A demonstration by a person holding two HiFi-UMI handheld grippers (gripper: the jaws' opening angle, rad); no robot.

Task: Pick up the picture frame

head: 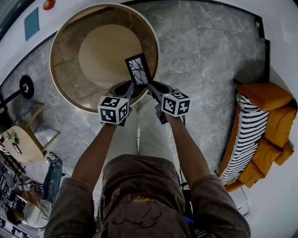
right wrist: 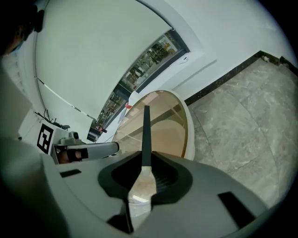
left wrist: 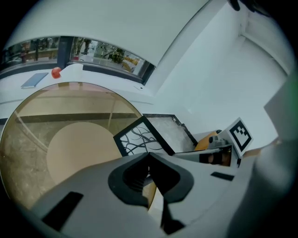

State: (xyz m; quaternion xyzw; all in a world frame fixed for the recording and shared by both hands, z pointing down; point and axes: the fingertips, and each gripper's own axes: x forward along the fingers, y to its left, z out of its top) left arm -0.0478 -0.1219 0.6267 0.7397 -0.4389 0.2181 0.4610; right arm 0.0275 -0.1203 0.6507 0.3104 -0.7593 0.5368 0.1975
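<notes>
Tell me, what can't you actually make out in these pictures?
Picture frame, bottom edge: head view, hidden behind the left gripper and right gripper.
Its drawing: right gripper view, the frame shows edge-on.
Small red object: head view, cut by the top edge, too small to name.

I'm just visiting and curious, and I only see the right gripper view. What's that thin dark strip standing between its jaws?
Observer: A picture frame, edge-on to you; its face shows a black branching drawing.
Operator: Does only the right gripper hold it?
Observer: No, the left gripper clamps the other lower corner.
Operator: What else is around?
Observer: An orange sofa with a striped blanket, at the person's right.
</notes>
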